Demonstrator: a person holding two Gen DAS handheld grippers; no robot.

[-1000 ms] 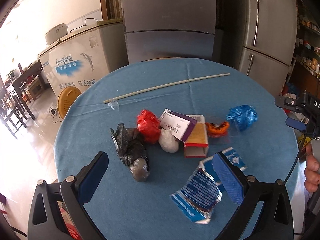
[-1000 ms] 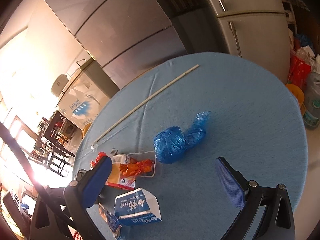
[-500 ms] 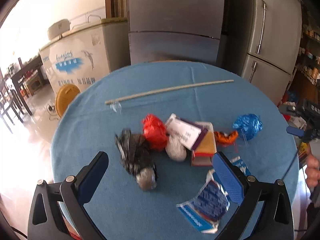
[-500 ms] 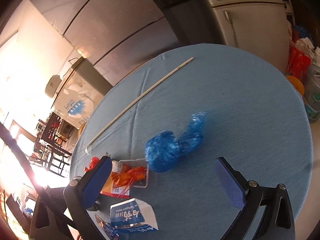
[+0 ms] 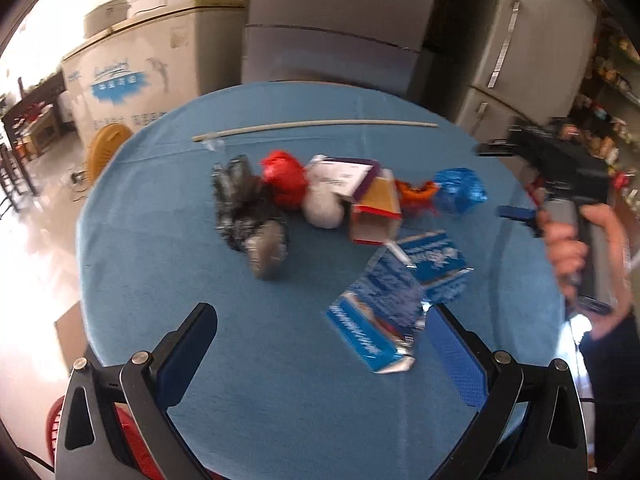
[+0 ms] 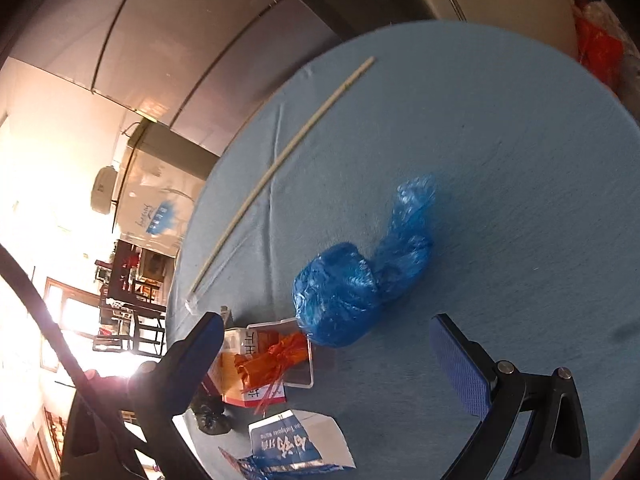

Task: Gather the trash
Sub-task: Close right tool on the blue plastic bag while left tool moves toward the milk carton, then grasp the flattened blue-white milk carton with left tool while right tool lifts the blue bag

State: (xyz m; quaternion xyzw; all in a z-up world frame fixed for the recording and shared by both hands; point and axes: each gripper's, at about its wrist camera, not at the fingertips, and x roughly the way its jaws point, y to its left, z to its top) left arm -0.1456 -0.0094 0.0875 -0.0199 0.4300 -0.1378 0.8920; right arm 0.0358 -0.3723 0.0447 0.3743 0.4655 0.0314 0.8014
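- Trash lies in a loose cluster on a round table (image 5: 168,320) draped in blue cloth: a black bag (image 5: 248,208), a red bag (image 5: 286,178), a white wad (image 5: 322,208), an open carton (image 5: 376,210), an orange wrapper (image 5: 416,196), a blue bag (image 5: 458,190) and a torn blue packet (image 5: 380,316).
- The left gripper (image 5: 324,360) hangs at the table's 6 o'clock edge, jaws spread wide and holding nothing; over the past second it has drawn back and the camera has swung, so the pile now sits farther off and the picture is smeared.
- The right gripper (image 6: 328,364), also wide open and empty, has closed in on the blue bag (image 6: 352,292), which now fills the space just ahead of its fingers, toward 12 o'clock.
- In the left view the person's right hand (image 5: 572,240) holds that tool at the table's 3 o'clock side.
- A long thin stick (image 5: 312,126) lies across the far side, apart from the pile.
- Nothing looks collected yet; the blue bag appears the likely first pick, though blur makes contact hard to judge.
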